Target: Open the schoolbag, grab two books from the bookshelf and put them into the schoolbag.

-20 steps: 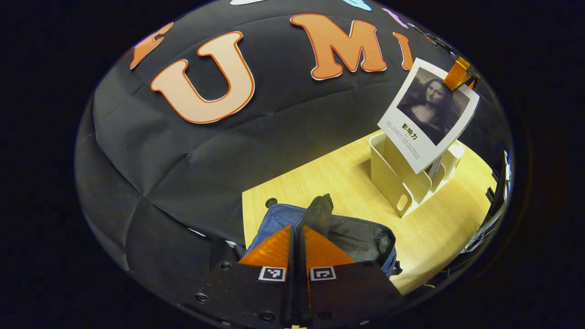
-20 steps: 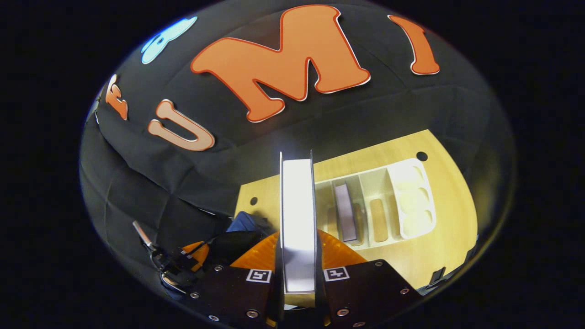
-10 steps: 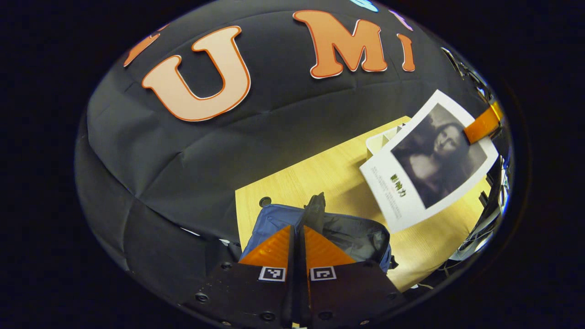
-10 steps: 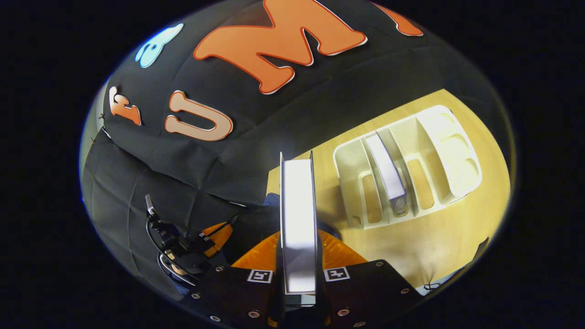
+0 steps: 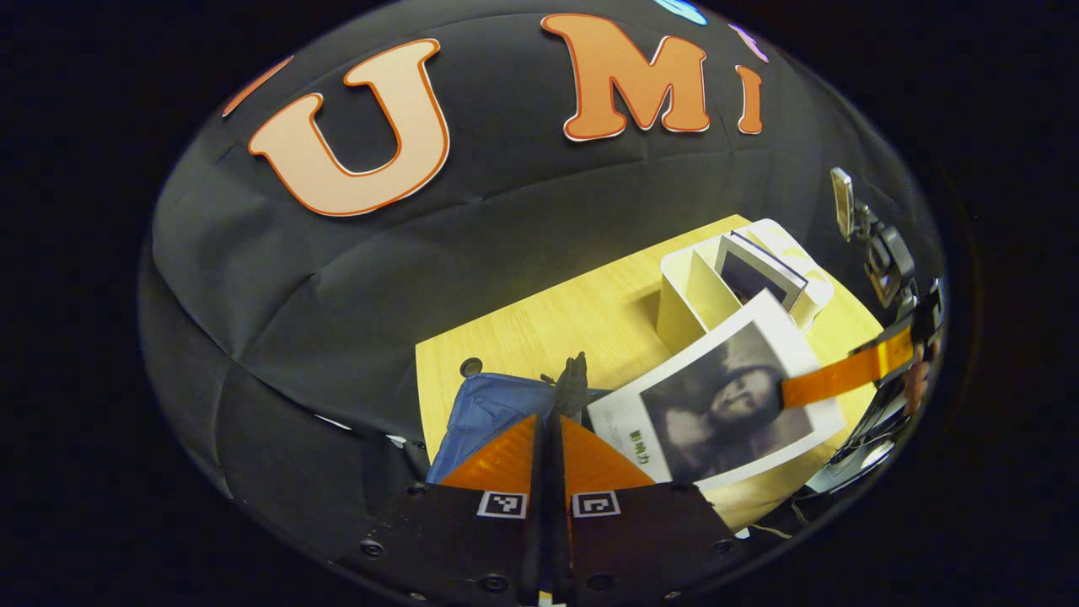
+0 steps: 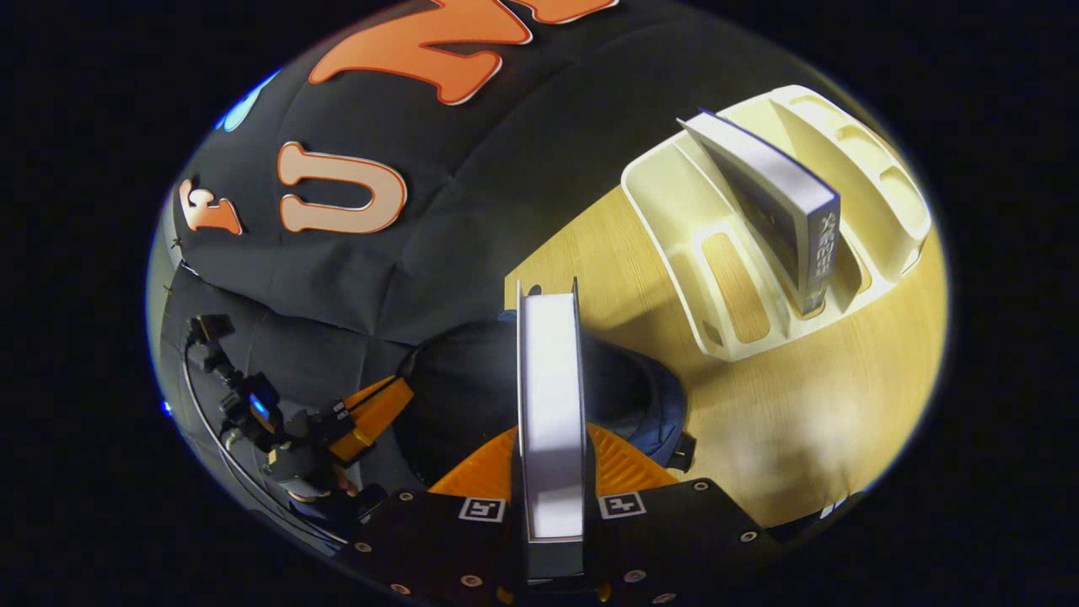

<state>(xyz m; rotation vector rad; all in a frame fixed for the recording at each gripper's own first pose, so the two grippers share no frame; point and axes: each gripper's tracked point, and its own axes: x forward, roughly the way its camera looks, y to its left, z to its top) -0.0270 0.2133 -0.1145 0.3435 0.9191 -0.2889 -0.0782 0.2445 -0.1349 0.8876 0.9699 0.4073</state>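
Observation:
My left gripper is shut on a dark fold of the blue schoolbag and holds its mouth up. In the right gripper view the bag's dark inside gapes open, and the left gripper sits at its left rim. My right gripper is shut on a white book, seen edge-on, hanging over the bag's mouth. In the left gripper view that book shows a portrait cover, tilted, just right of the bag. A second book leans in the cream bookshelf.
The bag and bookshelf stand on a pale wooden table against the black cloth wall. Bare tabletop lies between the bag and the shelf and in front of the shelf. A small round hole marks the table behind the bag.
The right gripper has carried the white book from above the bookshelf down and left, over the bag's mouth. The left gripper has kept its hold on the bag.

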